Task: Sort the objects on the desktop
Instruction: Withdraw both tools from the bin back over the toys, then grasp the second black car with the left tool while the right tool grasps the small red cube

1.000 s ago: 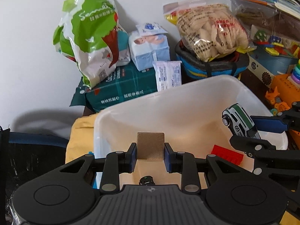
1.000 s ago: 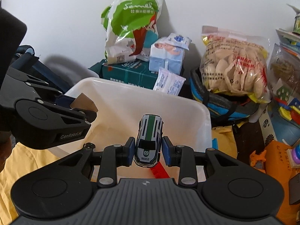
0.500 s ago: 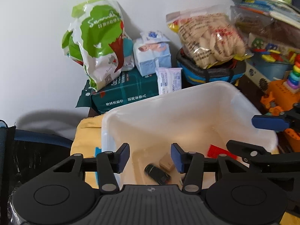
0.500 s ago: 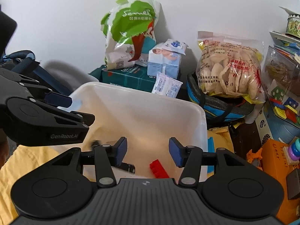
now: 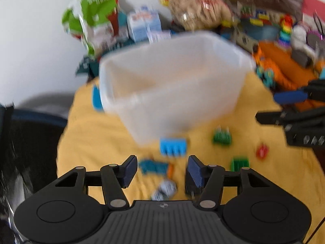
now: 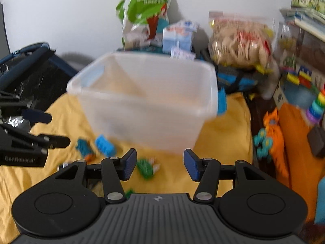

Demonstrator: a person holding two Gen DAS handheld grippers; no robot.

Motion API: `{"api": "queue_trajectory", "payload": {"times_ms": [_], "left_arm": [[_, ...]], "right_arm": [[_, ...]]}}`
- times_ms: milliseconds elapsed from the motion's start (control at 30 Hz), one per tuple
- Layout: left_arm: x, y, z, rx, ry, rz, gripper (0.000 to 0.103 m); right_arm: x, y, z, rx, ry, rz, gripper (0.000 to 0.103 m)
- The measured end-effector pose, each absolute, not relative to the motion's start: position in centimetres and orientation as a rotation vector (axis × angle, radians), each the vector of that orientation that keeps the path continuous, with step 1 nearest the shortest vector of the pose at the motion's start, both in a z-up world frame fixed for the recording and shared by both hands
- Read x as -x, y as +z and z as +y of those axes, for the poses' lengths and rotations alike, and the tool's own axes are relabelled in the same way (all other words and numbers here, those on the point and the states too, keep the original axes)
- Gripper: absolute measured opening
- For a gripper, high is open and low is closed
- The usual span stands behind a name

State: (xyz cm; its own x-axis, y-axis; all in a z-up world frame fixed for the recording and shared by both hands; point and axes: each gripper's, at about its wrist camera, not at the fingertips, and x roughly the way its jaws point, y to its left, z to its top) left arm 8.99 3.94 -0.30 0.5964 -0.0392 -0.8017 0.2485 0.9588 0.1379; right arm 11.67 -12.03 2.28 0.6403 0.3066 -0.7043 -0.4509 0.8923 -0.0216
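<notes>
Both views are blurred by motion. A translucent white bin [image 5: 172,85] stands on a yellow cloth [image 5: 97,142]. My left gripper [image 5: 161,168] hovers over the cloth in front of the bin, its jaws opening and holding nothing. Under it lie a teal toy [image 5: 154,166], a light blue brick [image 5: 173,146] and a small silvery object [image 5: 165,190]. Green bricks [image 5: 222,137] and a red piece [image 5: 262,151] lie to the right. My right gripper [image 6: 158,162] is open and empty above a green brick [image 6: 145,167], with the bin [image 6: 142,109] just beyond.
Behind the bin stand a green and white bag [image 6: 146,14], a pale blue tissue pack [image 6: 178,36] and a bag of snacks [image 6: 239,42]. Orange toys [image 6: 274,138] and a rainbow stacker [image 6: 316,105] crowd the right. A dark blue-framed seat [image 6: 26,65] is at the left.
The left gripper let go of a wooden block and the right of a toy car, both over the bin. Both then opened and drew back over the cloth in front of the bin.
</notes>
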Motion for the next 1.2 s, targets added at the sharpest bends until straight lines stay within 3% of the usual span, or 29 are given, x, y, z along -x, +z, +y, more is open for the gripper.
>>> {"api": "queue_trajectory", "payload": {"times_ms": [300, 633, 733, 800, 1033, 1200], "left_arm": [[-5.8, -5.0, 4.0, -0.33, -0.276, 0.989, 0.059], [-7.3, -8.1, 1.7, -0.538, -0.48, 1.04, 0.059], [-6.9, -8.0, 1.6, -0.496, -0.479, 1.045, 0.041], [-6.2, -8.1, 1.7, -0.463, -0.449, 1.039, 0.034], [-4.3, -7.8, 1.4, -0.391, -0.372, 1.029, 0.032], [-3.9, -7.6, 1.8, -0.359, -0.345, 1.032, 0.032]], "right_arm": [[-8.0, -1.1, -12.6, 0.199, 0.456, 0.844, 0.055], [-6.6, -2.4, -12.9, 0.184, 0.447, 0.872, 0.055], [-6.5, -2.5, -13.3, 0.177, 0.434, 0.866, 0.055], [-6.7, -2.7, -13.8, 0.17, 0.418, 0.862, 0.055], [-9.0, -4.4, -14.7, 0.2, 0.401, 0.857, 0.055], [-11.1, -6.1, -14.0, 0.218, 0.409, 0.891, 0.046]]}}
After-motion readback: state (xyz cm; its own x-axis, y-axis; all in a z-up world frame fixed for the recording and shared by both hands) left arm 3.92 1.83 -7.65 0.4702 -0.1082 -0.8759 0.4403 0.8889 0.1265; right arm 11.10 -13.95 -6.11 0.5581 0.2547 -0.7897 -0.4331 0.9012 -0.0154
